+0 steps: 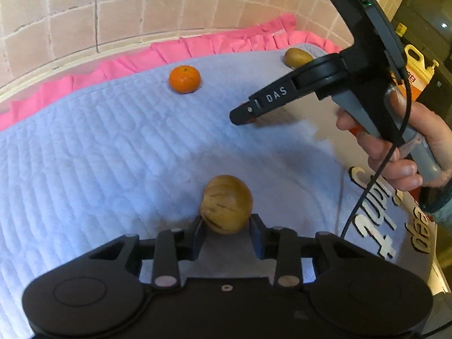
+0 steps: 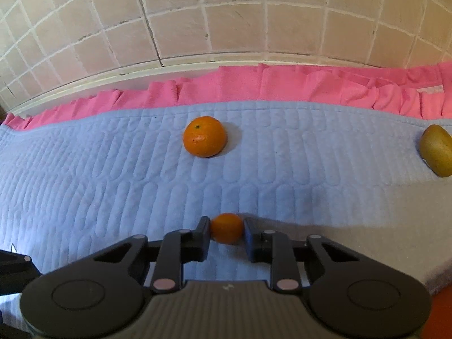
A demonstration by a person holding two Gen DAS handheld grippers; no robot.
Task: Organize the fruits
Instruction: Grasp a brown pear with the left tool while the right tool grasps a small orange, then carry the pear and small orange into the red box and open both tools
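Note:
A tan, dark-streaked round fruit (image 1: 226, 203) lies on the pale blue quilted mat (image 1: 99, 155), and my left gripper (image 1: 227, 226) is shut on it, one finger pressing each side. In the right wrist view, my right gripper (image 2: 227, 234) is shut on a small orange fruit (image 2: 227, 227) that rests on the mat (image 2: 84, 183). From the left wrist view the right gripper (image 1: 243, 115) reaches in from the upper right, held by a hand (image 1: 395, 155); its fruit is almost hidden there. A larger mandarin (image 1: 185, 79) (image 2: 204, 136) and a kiwi (image 1: 296, 56) (image 2: 436, 152) lie free farther back.
A ruffled pink cloth (image 2: 254, 84) borders the mat's far edge below a tiled wall (image 2: 226, 14). A yellow and orange jug (image 1: 415, 65) stands off to the right. Printed lettering (image 1: 375, 212) marks the mat's right end, where the surface drops away.

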